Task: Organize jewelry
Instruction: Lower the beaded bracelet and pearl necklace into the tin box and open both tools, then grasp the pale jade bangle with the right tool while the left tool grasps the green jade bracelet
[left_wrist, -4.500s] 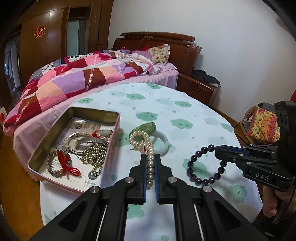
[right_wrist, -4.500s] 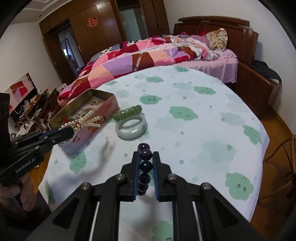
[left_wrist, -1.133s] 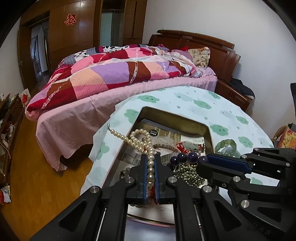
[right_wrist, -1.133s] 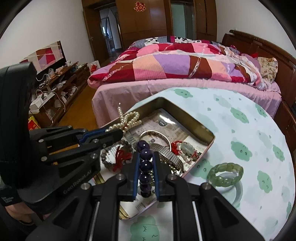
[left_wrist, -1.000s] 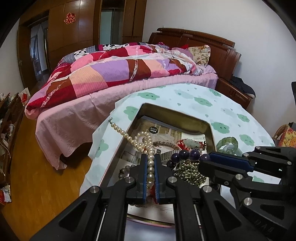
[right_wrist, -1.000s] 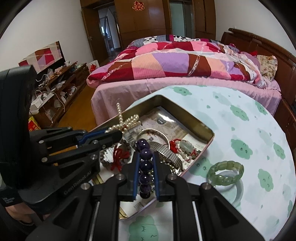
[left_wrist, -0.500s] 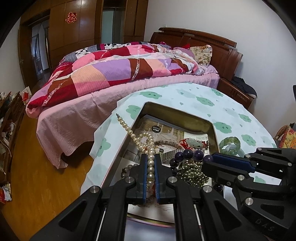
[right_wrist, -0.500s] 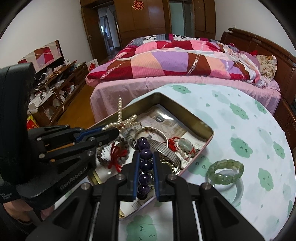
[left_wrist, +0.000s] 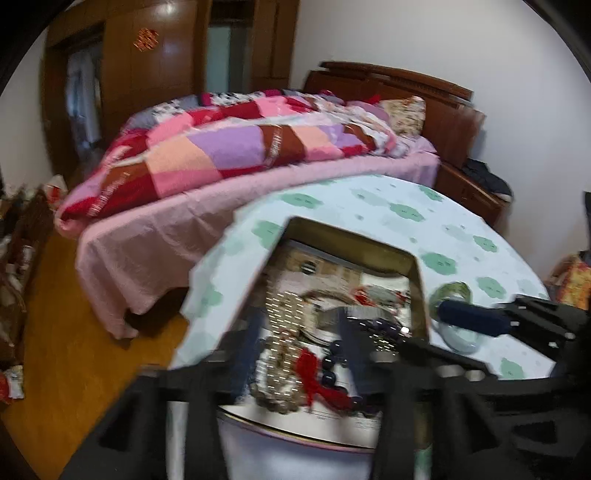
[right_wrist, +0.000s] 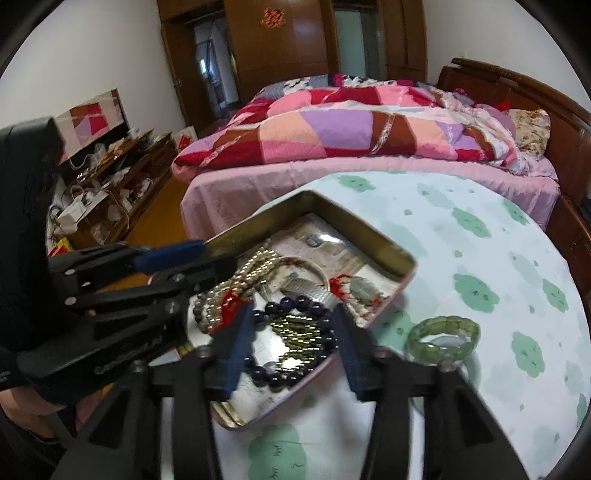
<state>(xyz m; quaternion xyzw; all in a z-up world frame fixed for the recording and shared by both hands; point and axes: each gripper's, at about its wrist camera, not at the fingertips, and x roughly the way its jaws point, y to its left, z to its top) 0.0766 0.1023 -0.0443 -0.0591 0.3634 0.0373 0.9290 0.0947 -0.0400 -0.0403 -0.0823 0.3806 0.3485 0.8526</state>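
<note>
both grippers hang over the open tin (right_wrist: 369, 236) at the near left of the worktop (right_wrist: 480, 236), which wears a pale cloth with green cloud shapes. the right gripper (right_wrist: 291, 332) has its fingers spread wide and holds nothing; the dark purple bead bracelet (right_wrist: 295, 339) lies in the tin between them, on top of a heap of small metal beads. the left gripper (left_wrist: 299, 350) also has its fingers apart and empty, though its view is blurred by motion; the pearl strand (right_wrist: 255, 266) lies in the tin's left part, beside a bead bracelet with a red tassel (right_wrist: 231, 301). a silver bangle (right_wrist: 306, 266) and a pale green pendant on red cord (right_wrist: 358, 288) lie further back in the tin. to the right of the tin, on the cloth, a green stone bracelet (right_wrist: 443, 336) rests on a pale bangle (right_wrist: 471, 365). a bed with a patchwork quilt (right_wrist: 351, 125) stands beyond the worktop.
</note>
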